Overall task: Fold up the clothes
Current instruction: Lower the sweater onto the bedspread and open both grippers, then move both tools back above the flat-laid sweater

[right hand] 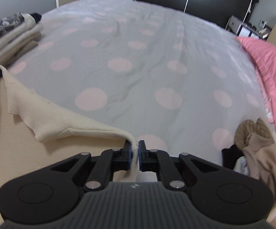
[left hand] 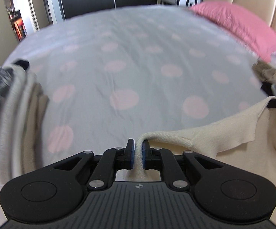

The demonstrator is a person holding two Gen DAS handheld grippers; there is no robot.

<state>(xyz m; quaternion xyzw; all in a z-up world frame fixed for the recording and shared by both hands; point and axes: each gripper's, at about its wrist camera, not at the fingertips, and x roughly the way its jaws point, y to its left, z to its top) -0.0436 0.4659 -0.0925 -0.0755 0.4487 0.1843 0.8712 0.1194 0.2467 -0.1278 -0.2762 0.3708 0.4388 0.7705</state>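
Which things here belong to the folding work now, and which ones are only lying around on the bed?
In the job:
- cream garment, hem held at both ends
- left gripper
- right gripper
- folded stack
- unfolded pile, probably next

Just lying about:
- pink pillow
- spotted bedspread, only the work surface

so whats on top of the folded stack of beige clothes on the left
A mottled grey-and-black patterned garment lies on the folded beige stack, with a small dark item at its far end. What lies inside the stack is hidden.
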